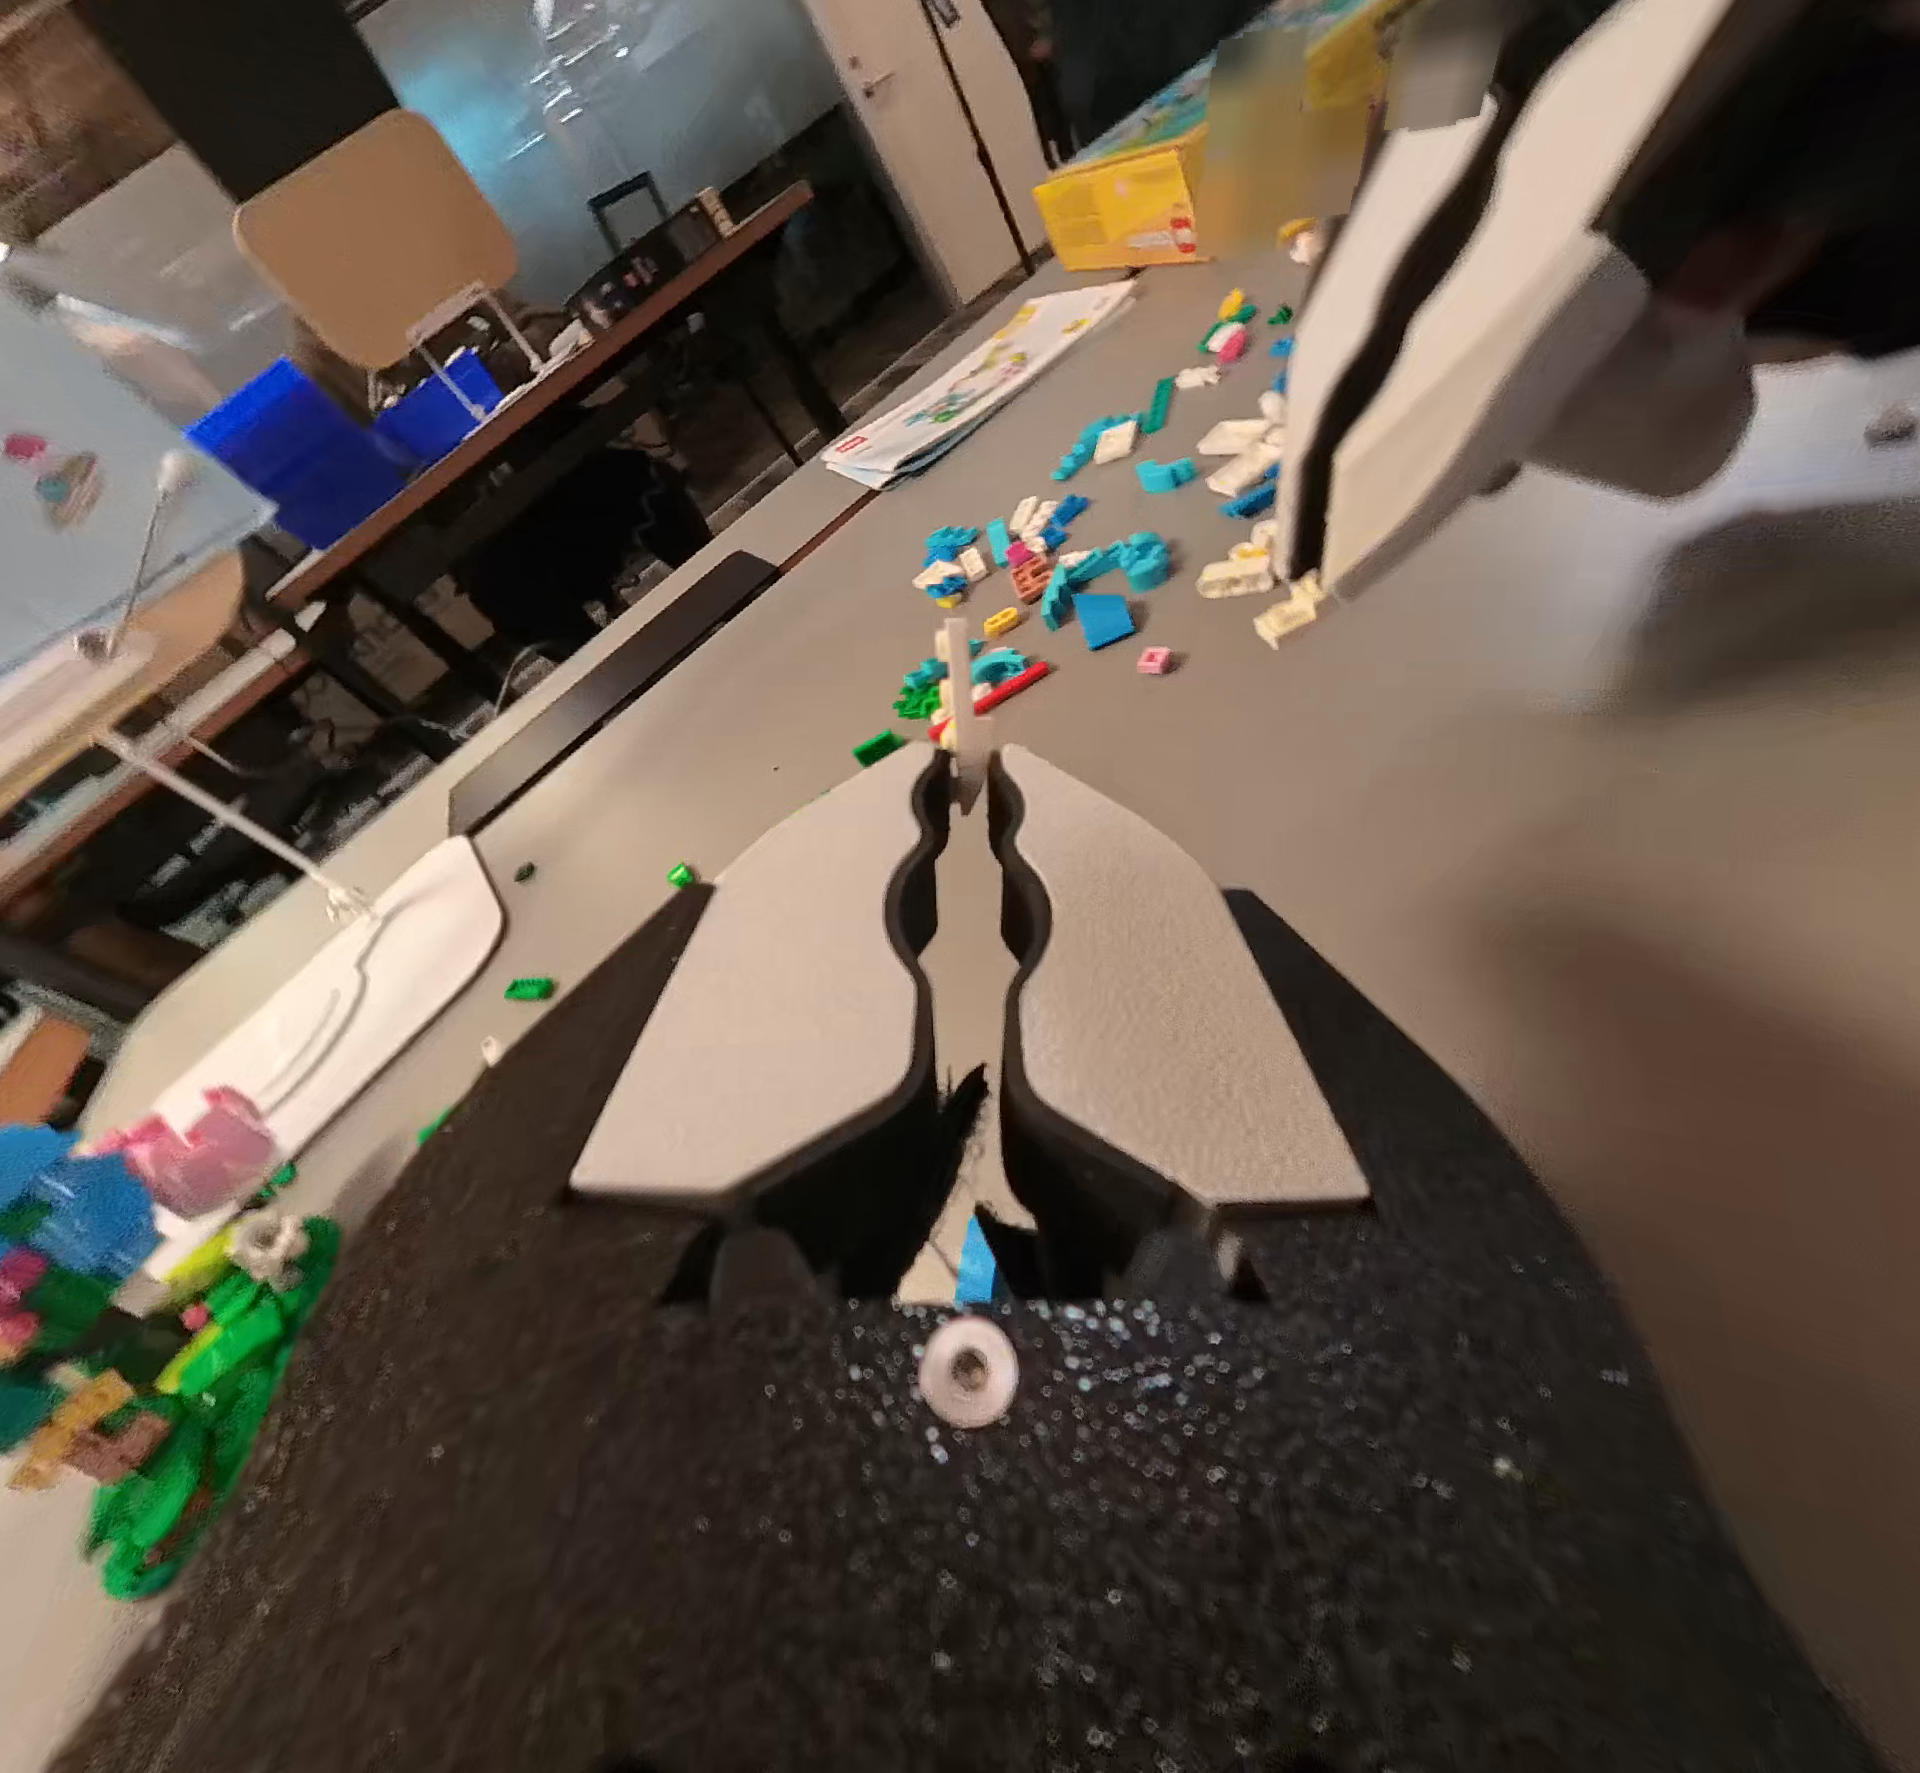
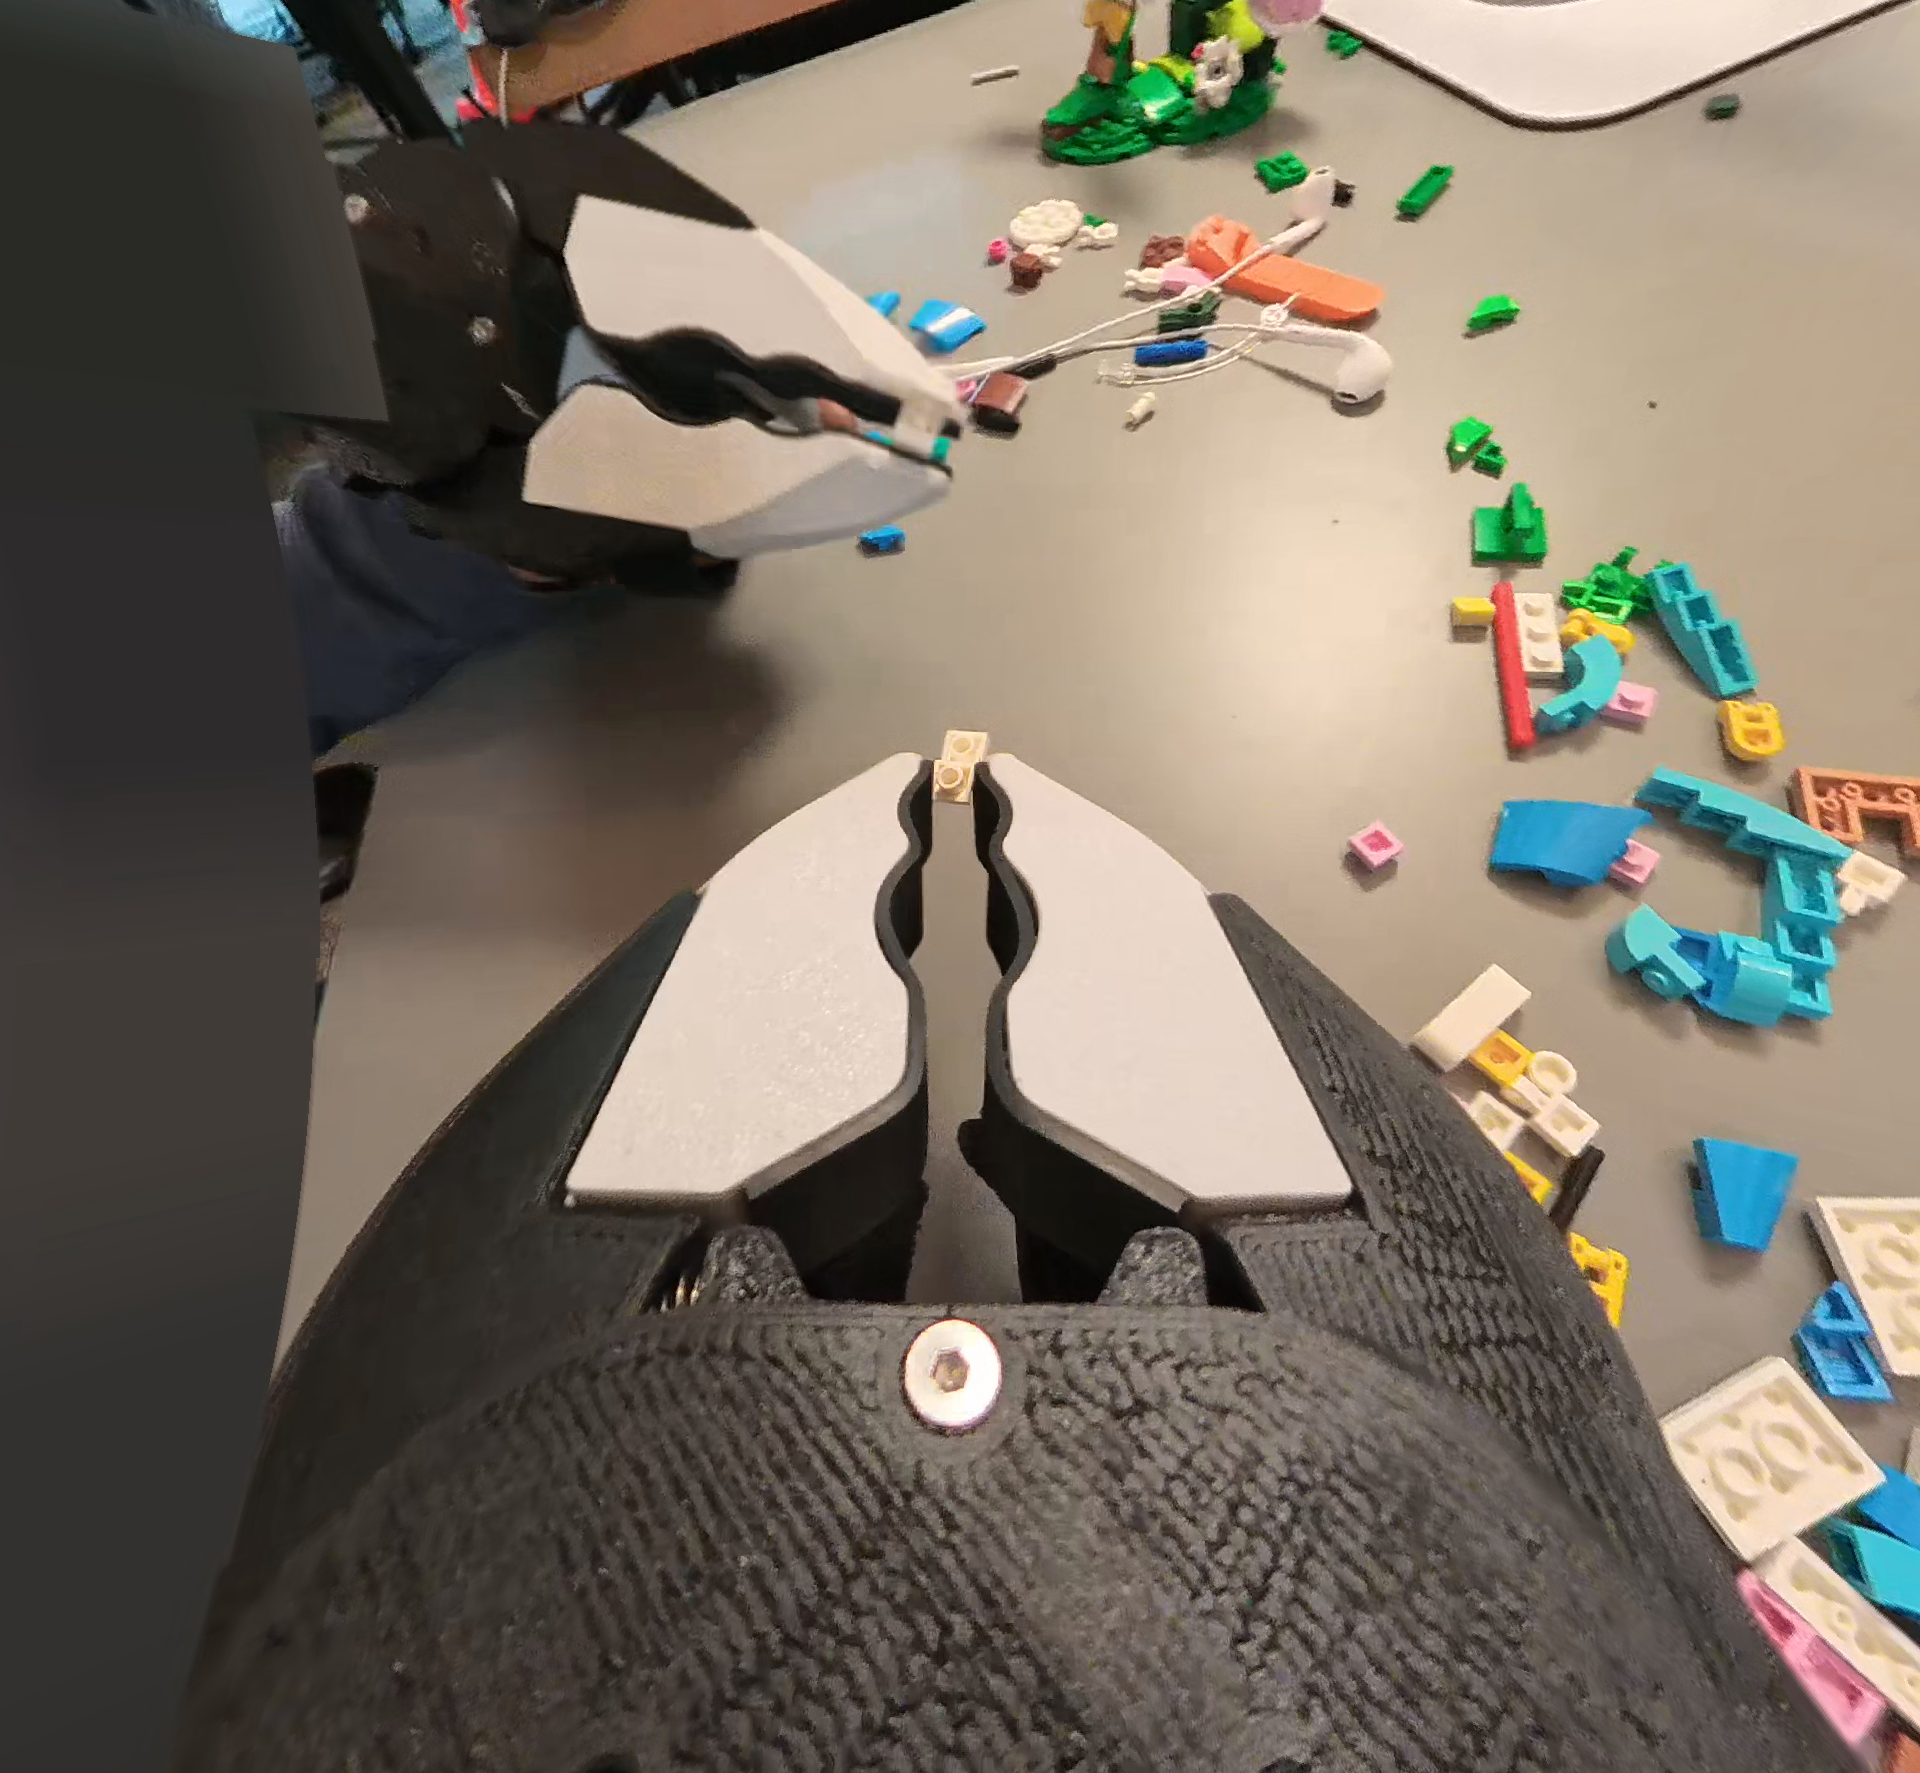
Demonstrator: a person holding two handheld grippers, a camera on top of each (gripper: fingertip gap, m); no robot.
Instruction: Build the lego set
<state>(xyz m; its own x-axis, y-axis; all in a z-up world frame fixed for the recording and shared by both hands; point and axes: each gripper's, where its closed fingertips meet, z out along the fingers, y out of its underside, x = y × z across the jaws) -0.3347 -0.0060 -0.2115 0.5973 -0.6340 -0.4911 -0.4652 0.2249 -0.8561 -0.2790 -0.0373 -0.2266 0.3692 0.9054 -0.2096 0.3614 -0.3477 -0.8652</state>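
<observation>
My left gripper (image 1: 968, 767) is shut on a thin white plate (image 1: 961, 705), seen edge-on and sticking up past the tips. In the right wrist view the left gripper (image 2: 940, 440) hovers at the left above the table, with that white piece (image 2: 920, 430) in its tips. My right gripper (image 2: 956, 773) is shut on a small cream two-stud plate (image 2: 958, 762) held above the grey table (image 2: 1091, 580). In the left wrist view the right gripper (image 1: 1311, 575) hangs at the upper right over loose bricks (image 1: 1091, 570). A built green, blue and pink model (image 2: 1164, 9) stands at the back.
Loose teal, white, pink and green bricks (image 2: 1714, 892) are scattered to the right. White earphones (image 2: 1351, 373) and an orange separator tool (image 2: 1288, 269) lie mid-table. A white mat (image 2: 1662, 30), an instruction booklet (image 1: 977, 383) and a yellow box (image 1: 1122, 206) lie farther off. The model also shows in the left wrist view (image 1: 156, 1360). There is about 7 cm between the tips of the two grippers.
</observation>
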